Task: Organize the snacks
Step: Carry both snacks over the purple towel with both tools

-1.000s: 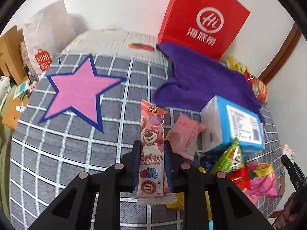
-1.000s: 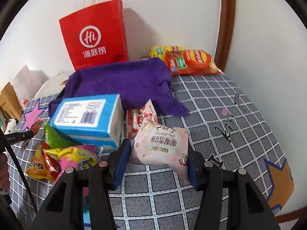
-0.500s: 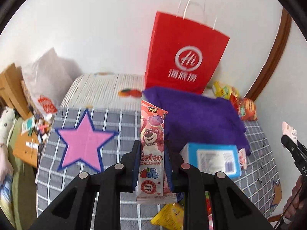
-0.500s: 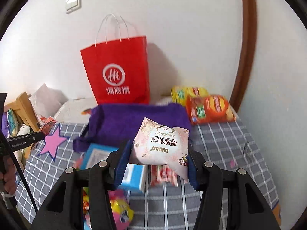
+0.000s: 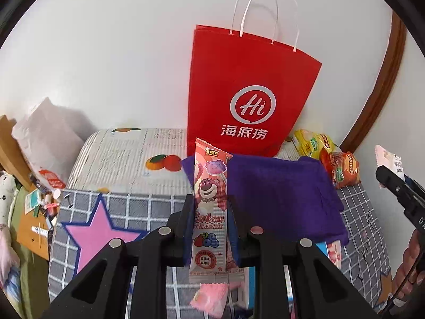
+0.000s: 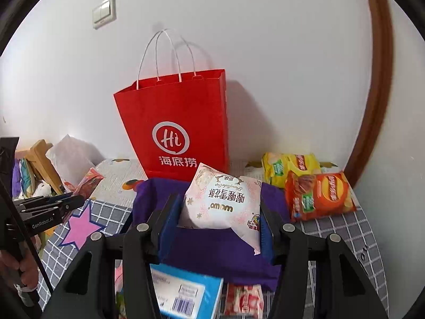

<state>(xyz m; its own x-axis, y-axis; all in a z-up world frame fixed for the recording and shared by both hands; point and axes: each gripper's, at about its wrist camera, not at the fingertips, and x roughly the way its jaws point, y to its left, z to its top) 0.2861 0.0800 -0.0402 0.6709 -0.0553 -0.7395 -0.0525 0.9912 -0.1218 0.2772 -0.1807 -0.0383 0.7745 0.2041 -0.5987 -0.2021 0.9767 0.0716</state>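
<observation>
The left gripper [image 5: 209,228] is clamping a long pink bear-printed snack stick [image 5: 209,207] between its pads, the packet standing upright out of the jaws. The right gripper [image 6: 216,226] is pinching a puffy pink-and-white pastry pouch [image 6: 225,202] across its width, the pouch bulging above the blue pads [image 6: 168,228]. Both are tilting downward over the grey checked mat [image 5: 85,228], and each is showing at the edge of the other's view, a hand [image 6: 16,268] gripping the left handle.

Just below, a blue box [image 6: 186,289] and a small red-and-white packet [image 6: 244,300] are lying on the mat. Beyond them a purple cloth [image 5: 281,194] is spreading out, with yellow and orange crisp bags [image 6: 316,194] beside it on the right. Farthest back, the red paper bag [image 6: 178,125] is standing open against the wall.

Judging by the task, the carry is likely heading for that bag. To do it well, each packet should be coming in above the rim and between the white handles [image 6: 167,55], one gripper at a time so they are not colliding, and releasing only once the packet is inside, since the light bag could be tipping if nudged
</observation>
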